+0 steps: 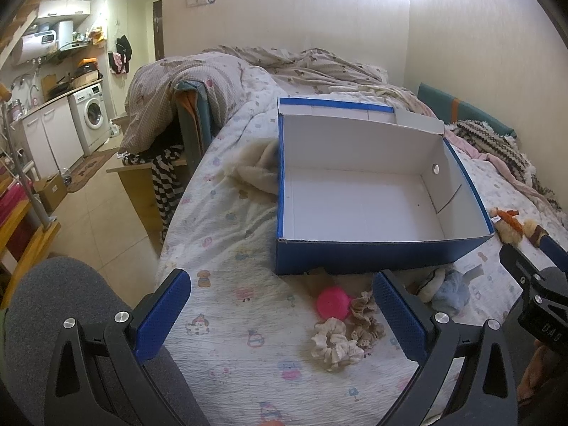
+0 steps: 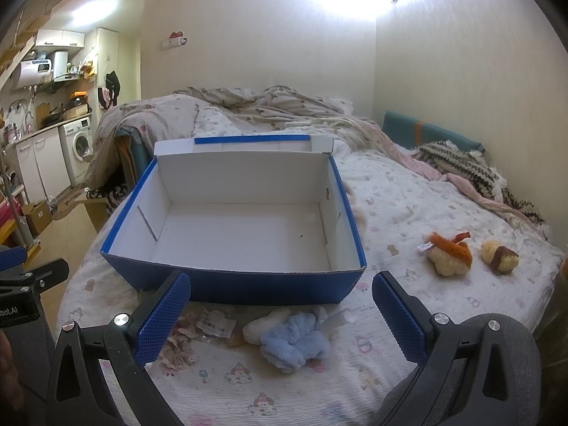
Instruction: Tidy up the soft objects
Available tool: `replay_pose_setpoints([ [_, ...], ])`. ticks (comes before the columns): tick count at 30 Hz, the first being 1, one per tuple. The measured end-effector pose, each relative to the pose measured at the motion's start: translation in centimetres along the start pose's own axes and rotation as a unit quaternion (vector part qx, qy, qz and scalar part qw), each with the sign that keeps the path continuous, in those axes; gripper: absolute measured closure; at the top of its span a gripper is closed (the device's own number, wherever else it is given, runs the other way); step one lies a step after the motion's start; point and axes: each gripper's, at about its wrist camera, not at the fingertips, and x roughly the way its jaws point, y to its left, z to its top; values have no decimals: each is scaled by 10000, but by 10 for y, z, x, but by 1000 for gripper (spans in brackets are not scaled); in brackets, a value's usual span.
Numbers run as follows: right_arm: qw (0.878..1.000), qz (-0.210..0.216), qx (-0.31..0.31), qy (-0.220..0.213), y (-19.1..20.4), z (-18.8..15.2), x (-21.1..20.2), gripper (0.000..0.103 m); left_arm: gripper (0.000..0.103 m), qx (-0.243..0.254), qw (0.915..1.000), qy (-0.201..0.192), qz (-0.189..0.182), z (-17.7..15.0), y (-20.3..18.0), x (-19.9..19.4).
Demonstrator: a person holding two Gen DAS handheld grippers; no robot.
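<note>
An open blue box (image 1: 372, 255) with a bare white inside stands on the bed; it also shows in the right wrist view (image 2: 248, 285). In front of it lie a pink round item (image 1: 332, 303), a cream scrunchie (image 1: 335, 344), a tan scrunchie (image 1: 364, 310) and a light blue plush (image 2: 294, 340) beside a white plush (image 2: 264, 325). Two small plush toys (image 2: 451, 254) (image 2: 500, 257) lie right of the box. My left gripper (image 1: 282, 314) is open and empty above the scrunchies. My right gripper (image 2: 280, 314) is open and empty above the blue plush.
The bed sheet (image 1: 227, 319) has a cartoon print. A rumpled duvet (image 2: 269, 106) and a striped knit blanket (image 2: 472, 170) lie at the far end. The bed's left edge drops to a tiled floor (image 1: 96, 220) with a kitchen and washing machine (image 1: 90, 115) beyond.
</note>
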Motion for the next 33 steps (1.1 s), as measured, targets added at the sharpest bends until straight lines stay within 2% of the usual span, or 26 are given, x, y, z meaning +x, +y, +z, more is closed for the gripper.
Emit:
replay_pose_setpoints([
  [27, 10000, -16, -32, 1, 2, -1, 0, 0, 0, 48, 9999, 100, 22, 0, 0, 3],
  [33, 10000, -27, -55, 56, 1, 1, 2, 0, 0, 225, 9994, 225, 164, -2, -6, 8],
])
